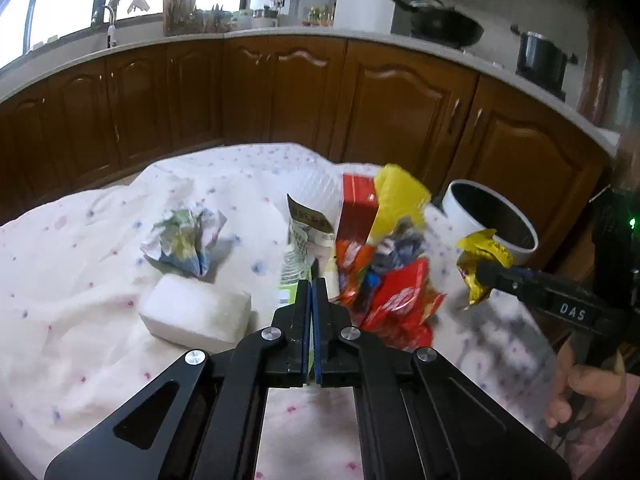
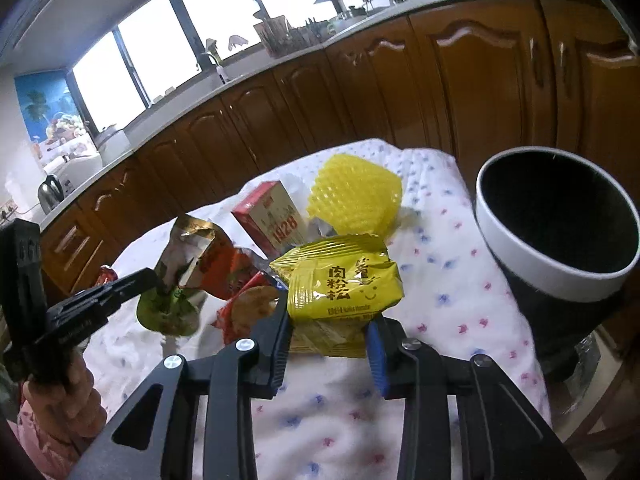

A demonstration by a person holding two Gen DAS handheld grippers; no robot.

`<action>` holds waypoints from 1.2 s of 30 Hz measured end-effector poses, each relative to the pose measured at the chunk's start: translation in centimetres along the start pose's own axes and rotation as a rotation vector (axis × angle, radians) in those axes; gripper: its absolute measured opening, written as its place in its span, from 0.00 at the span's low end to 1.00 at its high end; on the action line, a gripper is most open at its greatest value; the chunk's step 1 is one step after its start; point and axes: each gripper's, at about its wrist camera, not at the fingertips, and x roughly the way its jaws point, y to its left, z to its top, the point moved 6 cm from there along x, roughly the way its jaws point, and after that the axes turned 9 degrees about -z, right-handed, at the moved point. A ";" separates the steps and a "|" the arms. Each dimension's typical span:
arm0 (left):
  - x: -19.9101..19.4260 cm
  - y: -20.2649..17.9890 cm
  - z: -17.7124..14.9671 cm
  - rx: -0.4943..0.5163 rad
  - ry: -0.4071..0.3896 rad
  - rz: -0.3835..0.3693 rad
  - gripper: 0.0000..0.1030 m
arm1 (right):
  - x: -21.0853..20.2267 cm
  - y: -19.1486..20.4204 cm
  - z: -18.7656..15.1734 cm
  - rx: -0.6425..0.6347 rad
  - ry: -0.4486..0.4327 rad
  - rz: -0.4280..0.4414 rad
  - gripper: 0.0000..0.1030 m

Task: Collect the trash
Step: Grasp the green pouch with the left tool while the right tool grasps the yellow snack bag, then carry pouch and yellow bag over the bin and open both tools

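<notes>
Left wrist view: the left gripper (image 1: 311, 292) is pinched fully shut on the edge of a green-and-silver wrapper (image 1: 296, 256), lifting it beside the heap of red wrappers (image 1: 394, 304). It's a thin edge hold, so I'd say the wrapper could slide free on the way over. The bin (image 1: 490, 216) waits at the far right edge of the tabletop (image 1: 80, 280).

Right wrist view: the right gripper (image 2: 330, 338) is squeezed on a yellow snack packet (image 2: 344, 284) (puffy, slippery foil), which could pop out. The bin's dark inside shows nothing in it that I can make out.
</notes>
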 end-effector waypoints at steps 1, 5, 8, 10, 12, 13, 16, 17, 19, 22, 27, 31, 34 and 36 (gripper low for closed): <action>-0.5 -0.2 0.3 0.003 -0.015 -0.002 0.00 | -0.3 0.0 0.1 -0.002 -0.005 0.000 0.33; -2.0 -0.9 1.2 0.006 -0.053 -0.024 0.00 | -1.5 -0.2 0.7 -0.001 -0.029 -0.003 0.33; -2.9 -1.7 2.0 0.012 -0.081 -0.045 0.00 | -2.3 -0.8 1.1 0.000 -0.047 -0.013 0.33; -3.2 -2.3 2.4 0.018 -0.093 -0.052 0.00 | -2.7 -1.2 1.3 0.002 -0.055 -0.021 0.33; -3.2 -2.9 2.7 0.020 -0.100 -0.068 0.00 | -3.1 -1.8 1.5 0.008 -0.060 -0.033 0.33; -3.2 -3.3 2.9 0.020 -0.101 -0.082 0.00 | -3.3 -2.0 1.4 0.009 -0.062 -0.037 0.33; -2.6 -4.5 3.3 0.027 -0.098 -0.109 0.00 | -3.8 -2.9 1.5 0.010 -0.067 -0.057 0.33; -2.5 -4.9 3.4 0.030 -0.098 -0.116 0.00 | -3.9 -3.2 1.5 0.012 -0.067 -0.063 0.33; -2.0 -5.8 3.7 0.043 -0.097 -0.130 0.00 | -4.2 -4.1 1.6 0.019 -0.069 -0.078 0.33; -1.3 -6.9 4.1 0.049 -0.096 -0.154 0.00 | -4.6 -5.7 2.0 0.034 -0.076 -0.102 0.33; 0.4 -8.9 5.0 0.052 -0.086 -0.201 0.00 | -5.3 -7.8 2.5 0.051 -0.085 -0.137 0.33; 1.7 -10.5 5.6 0.057 -0.072 -0.235 0.00 | -5.5 -9.5 3.1 0.060 -0.090 -0.163 0.33; 2.7 -11.7 6.0 0.063 -0.057 -0.257 0.00 | -5.5 -10.9 3.5 0.074 -0.090 -0.181 0.33; 3.7 -12.6 6.3 0.074 -0.045 -0.265 0.00 | -5.4 -11.9 3.8 0.079 -0.087 -0.193 0.33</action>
